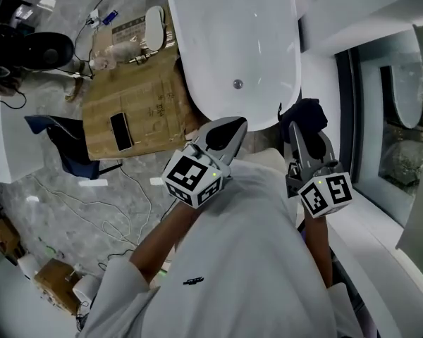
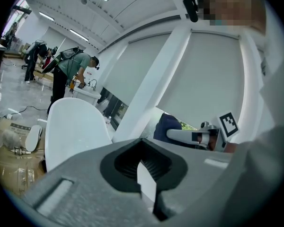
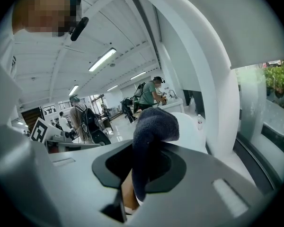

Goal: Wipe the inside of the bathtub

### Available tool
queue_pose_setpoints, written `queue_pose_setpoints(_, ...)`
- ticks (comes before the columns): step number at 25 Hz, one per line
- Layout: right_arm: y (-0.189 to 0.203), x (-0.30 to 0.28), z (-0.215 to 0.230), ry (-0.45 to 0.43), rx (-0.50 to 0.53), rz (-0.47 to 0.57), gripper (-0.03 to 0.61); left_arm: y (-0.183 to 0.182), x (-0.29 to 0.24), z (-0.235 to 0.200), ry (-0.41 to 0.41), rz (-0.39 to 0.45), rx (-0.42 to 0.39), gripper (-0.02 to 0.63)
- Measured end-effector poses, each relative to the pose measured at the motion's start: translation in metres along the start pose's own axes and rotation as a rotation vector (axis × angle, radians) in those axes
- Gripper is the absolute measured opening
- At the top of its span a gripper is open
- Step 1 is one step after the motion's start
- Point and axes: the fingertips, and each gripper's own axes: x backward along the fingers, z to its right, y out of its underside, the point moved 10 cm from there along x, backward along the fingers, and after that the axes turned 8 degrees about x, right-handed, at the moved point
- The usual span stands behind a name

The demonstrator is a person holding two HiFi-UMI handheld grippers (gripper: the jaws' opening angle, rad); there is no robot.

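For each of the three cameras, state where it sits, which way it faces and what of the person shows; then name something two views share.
Head view: on the person's head, facing steeply down at the bathtub; shows white shirt, left gripper, right gripper.
Left gripper view: on that gripper, facing along its shut, empty jaws toward the bathtub; shirt at right.
Right gripper view: on that gripper, facing along jaws shut on a dark cloth; shirt at left.
Shared: each gripper view shows the other gripper.

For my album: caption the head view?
Right gripper clamps a dark cloth beside the white bathtub; left gripper shut, empty.
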Motion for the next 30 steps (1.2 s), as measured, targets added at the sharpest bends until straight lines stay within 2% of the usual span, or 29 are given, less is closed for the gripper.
queue_pose_setpoints(8, -0.014, -0.044, 0.017, -0.050, 0.018, -0.052, 0.054, -0.016, -0.022, -0.034, -0.028, 0.002, 0.033, -0.005)
queue_pose_setpoints(18, -0.039, -0.105, 0.097, -0.236, 0.049, -0.096, 0.054, -0.033, -0.075, -0.034, -0.204, 0.077, 0.083, -0.005)
queue_pose_setpoints(24, -0.053, -0.133, 0.145, -0.351, 0.031, -0.131, 0.054, -0.044, -0.126, -0.033, -0.286, 0.072, 0.096, -0.005)
queue_pose_setpoints(30, -0.062, -0.161, 0.192, -0.421, 0.006, -0.162, 0.054, -0.051, -0.170, -0.026, -0.351, 0.038, 0.101, -0.005)
